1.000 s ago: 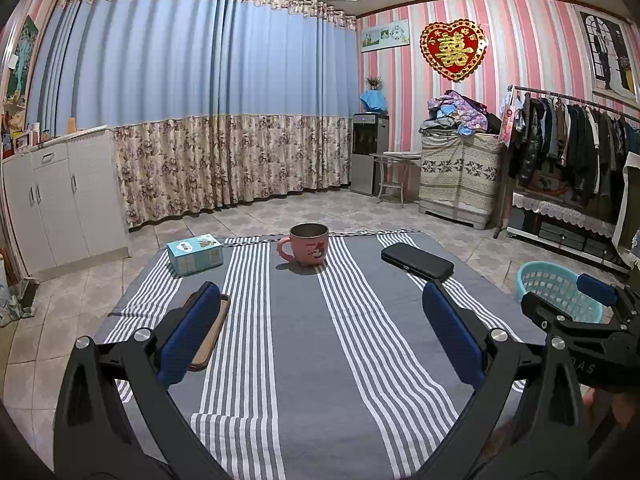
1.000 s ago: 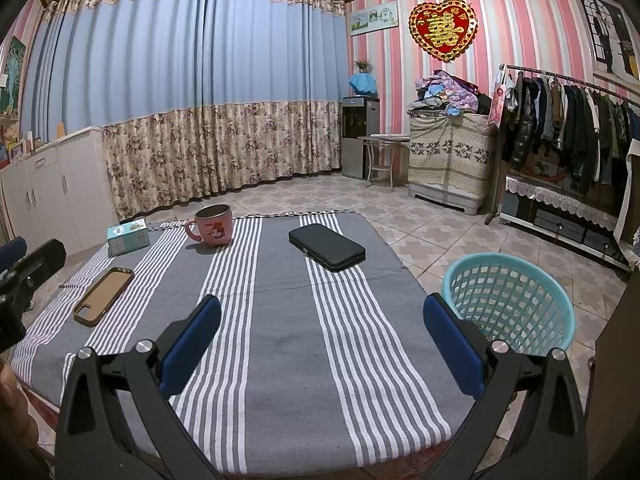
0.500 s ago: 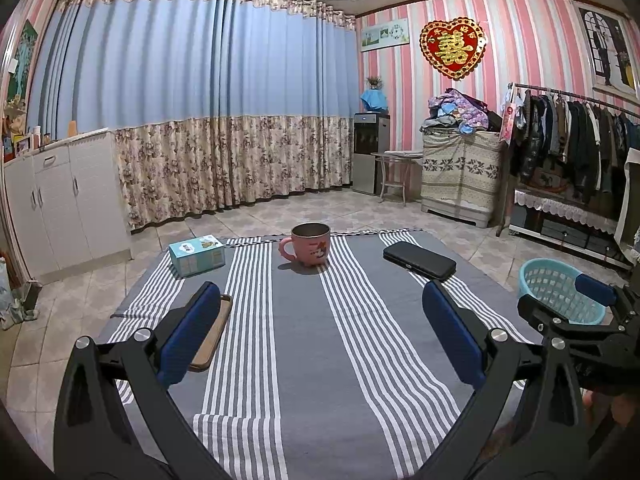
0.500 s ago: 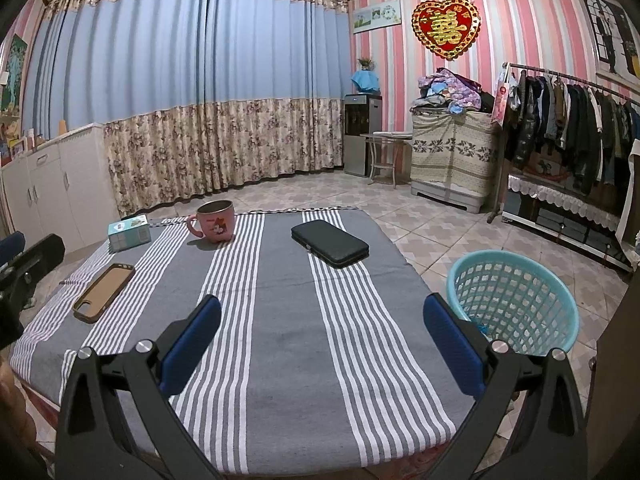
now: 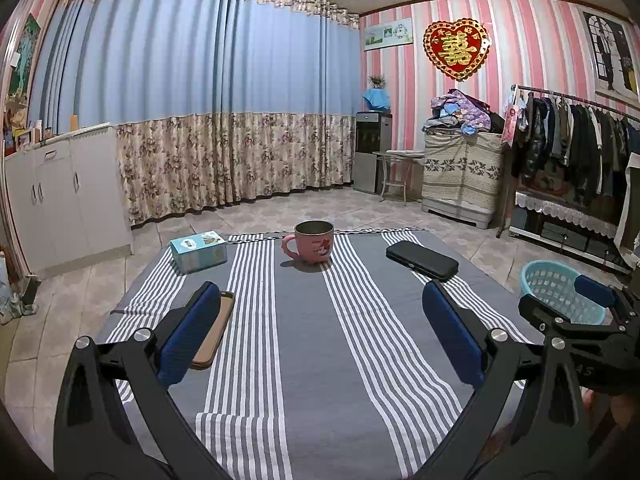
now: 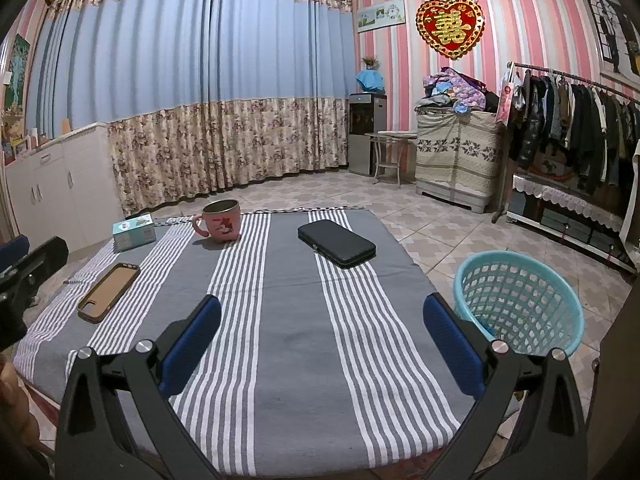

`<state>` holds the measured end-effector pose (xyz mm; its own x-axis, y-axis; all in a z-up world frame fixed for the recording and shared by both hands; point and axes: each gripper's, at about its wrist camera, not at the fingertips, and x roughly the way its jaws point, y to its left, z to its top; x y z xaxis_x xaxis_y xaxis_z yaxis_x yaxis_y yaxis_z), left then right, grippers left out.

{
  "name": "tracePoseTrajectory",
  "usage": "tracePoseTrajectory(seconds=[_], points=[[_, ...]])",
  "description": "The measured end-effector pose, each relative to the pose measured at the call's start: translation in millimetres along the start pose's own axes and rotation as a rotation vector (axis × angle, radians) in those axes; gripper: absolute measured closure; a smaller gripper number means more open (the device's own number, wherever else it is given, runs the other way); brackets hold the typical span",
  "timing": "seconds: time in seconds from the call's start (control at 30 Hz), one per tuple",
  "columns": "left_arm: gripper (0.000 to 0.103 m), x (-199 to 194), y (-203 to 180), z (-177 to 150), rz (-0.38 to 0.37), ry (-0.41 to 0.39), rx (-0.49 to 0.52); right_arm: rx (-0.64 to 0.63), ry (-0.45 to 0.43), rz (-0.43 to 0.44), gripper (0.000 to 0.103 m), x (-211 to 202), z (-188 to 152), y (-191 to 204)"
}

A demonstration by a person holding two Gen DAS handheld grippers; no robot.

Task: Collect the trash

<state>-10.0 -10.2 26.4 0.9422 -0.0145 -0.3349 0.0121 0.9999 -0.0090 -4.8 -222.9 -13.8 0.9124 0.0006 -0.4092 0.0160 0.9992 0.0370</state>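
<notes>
Right wrist view: both tools [image 6: 320, 344] [image 5: 320, 340] spread wide, empty; tissue box [image 6: 134, 232] print illegible.

Lived-in home, probably a bedroom, clothes rack [image 5: 576, 132], curtains [image 5: 200, 112], wedding heart [image 6: 450, 26]

Blue curtains [image 5: 192, 80], pink striped walls [image 5: 404, 72], tiled floor [image 6: 432, 216], possibly a water dispenser [image 5: 370, 152].

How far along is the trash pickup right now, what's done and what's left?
Nothing that is plainly trash shows on the striped cloth, so it may be cleared. Both the left gripper and right gripper are open and empty. The blue basket beside the table looks nearly empty; its bottom is hard to see.
</notes>
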Motion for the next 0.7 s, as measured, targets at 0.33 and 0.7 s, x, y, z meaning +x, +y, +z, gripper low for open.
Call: tracePoseTrajectory(seconds=[0.33,0.7], points=[[0.005,-1.7,1.3,-1.2,-0.001,0.004,0.004,0.002,0.001,0.001,0.004,-0.1,0.3,-0.6],[0.005,-2.0,0.7,-1.8,-0.002,0.004,0.001,0.000,0.001,-0.004,0.004,-0.7,1.2,-1.2]])
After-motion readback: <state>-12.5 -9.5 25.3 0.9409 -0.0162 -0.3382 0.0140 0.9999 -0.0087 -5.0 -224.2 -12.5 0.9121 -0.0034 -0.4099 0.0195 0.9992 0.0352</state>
